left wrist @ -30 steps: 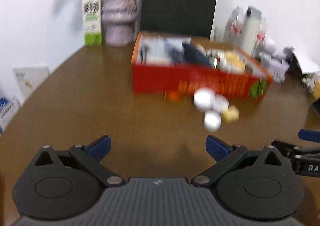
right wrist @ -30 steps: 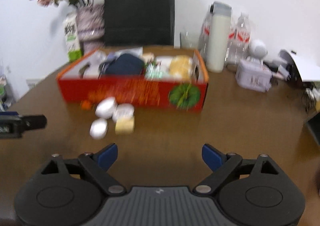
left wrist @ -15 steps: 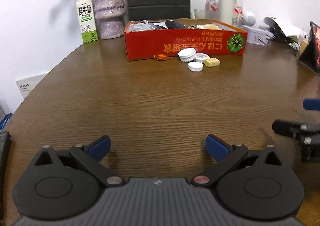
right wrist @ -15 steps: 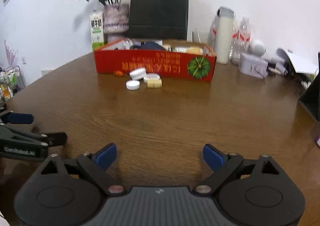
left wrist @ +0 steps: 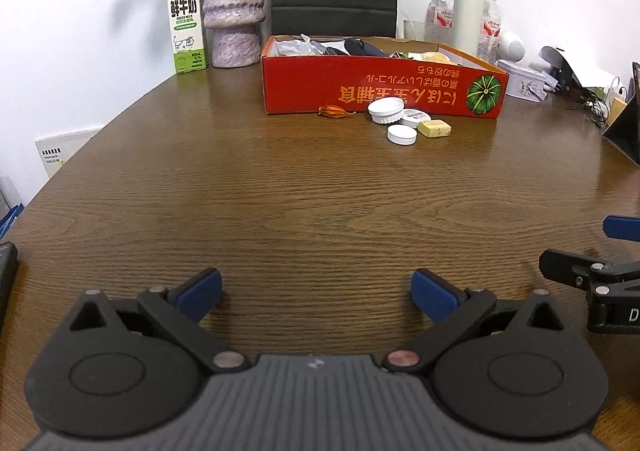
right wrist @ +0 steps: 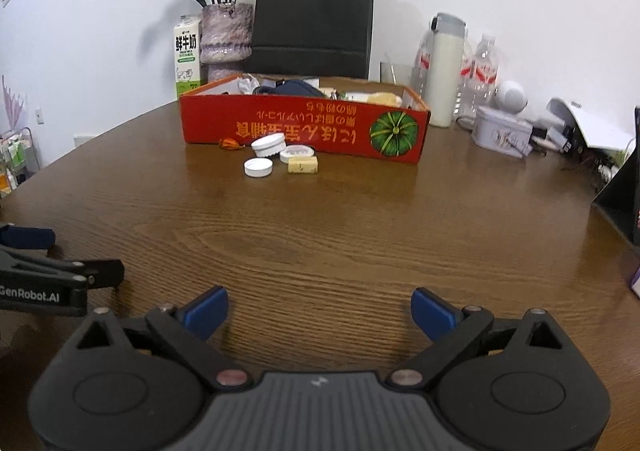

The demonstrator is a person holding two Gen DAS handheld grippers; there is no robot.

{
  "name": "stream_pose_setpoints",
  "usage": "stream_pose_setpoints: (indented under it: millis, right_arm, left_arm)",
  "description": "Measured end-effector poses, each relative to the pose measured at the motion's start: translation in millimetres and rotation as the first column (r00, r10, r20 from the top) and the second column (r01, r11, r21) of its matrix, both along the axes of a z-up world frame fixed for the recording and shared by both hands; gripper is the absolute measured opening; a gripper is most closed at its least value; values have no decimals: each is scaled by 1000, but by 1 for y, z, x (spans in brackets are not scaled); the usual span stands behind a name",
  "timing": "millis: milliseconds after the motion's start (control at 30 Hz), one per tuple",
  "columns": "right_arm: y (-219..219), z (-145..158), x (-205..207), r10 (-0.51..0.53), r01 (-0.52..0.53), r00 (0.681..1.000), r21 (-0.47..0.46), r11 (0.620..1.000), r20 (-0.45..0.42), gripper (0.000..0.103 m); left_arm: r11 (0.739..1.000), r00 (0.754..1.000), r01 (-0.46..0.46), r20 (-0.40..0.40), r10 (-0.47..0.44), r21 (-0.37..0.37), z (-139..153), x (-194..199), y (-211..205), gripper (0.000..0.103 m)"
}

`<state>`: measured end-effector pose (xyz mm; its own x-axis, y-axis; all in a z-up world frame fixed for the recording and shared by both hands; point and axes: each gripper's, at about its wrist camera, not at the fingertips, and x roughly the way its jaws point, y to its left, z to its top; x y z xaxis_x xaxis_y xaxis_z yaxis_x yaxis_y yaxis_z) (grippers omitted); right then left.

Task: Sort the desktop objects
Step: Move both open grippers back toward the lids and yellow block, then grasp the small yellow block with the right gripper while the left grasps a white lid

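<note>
A red cardboard box (left wrist: 380, 93) (right wrist: 304, 129) holding several items stands at the far middle of the brown table. In front of it lie a white jar (left wrist: 386, 110) (right wrist: 269, 144), a white lid (left wrist: 401, 134) (right wrist: 258, 167), a round white tin (left wrist: 416, 117) (right wrist: 296, 152), a yellow block (left wrist: 434, 128) (right wrist: 303, 164) and an orange dried flower (left wrist: 336, 111) (right wrist: 230, 143). My left gripper (left wrist: 316, 291) is open and empty, low over the near table. My right gripper (right wrist: 319, 309) is open and empty beside it, far from the objects.
Behind the box stand a milk carton (left wrist: 186, 25), a purple vase with flowers (left wrist: 233, 13) and a black bag (right wrist: 312, 17). Bottles and a white flask (right wrist: 446, 71), a tin (right wrist: 500, 131) and cables crowd the far right. A dark stand (left wrist: 624, 131) sits at the right edge.
Both grippers have pulled back from the box toward the near table edge; the box and small objects look farther away. Both stay open and empty.
</note>
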<state>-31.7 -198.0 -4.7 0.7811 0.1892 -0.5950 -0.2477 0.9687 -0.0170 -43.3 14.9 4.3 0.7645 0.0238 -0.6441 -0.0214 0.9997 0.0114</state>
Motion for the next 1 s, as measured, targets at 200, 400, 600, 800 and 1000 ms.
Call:
stream_pose_setpoints:
  millis: [200, 400, 600, 800, 1000]
  right_arm:
    - [-6, -2, 6, -1, 3, 999, 42, 999, -42, 98]
    - [0, -4, 10, 32, -31, 997, 18, 999, -66, 95]
    - [1, 1, 37, 96, -94, 993, 27, 995, -70, 66]
    - [-6, 12, 102, 65, -63, 995, 26, 998, -70, 41]
    - [-3, 21, 145, 110, -104, 992, 83, 991, -67, 41]
  left_arm:
    - [1000, 1000, 4, -1, -4, -3, 0, 1, 0, 103]
    - [1000, 1000, 22, -3, -22, -16, 1, 8, 1, 103]
    - [990, 987, 141, 74, -140, -11, 13, 60, -14, 101]
    - [969, 966, 239, 84, -243, 58, 16, 133, -43, 83]
    - [961, 962, 271, 52, -269, -48, 3, 163, -35, 17]
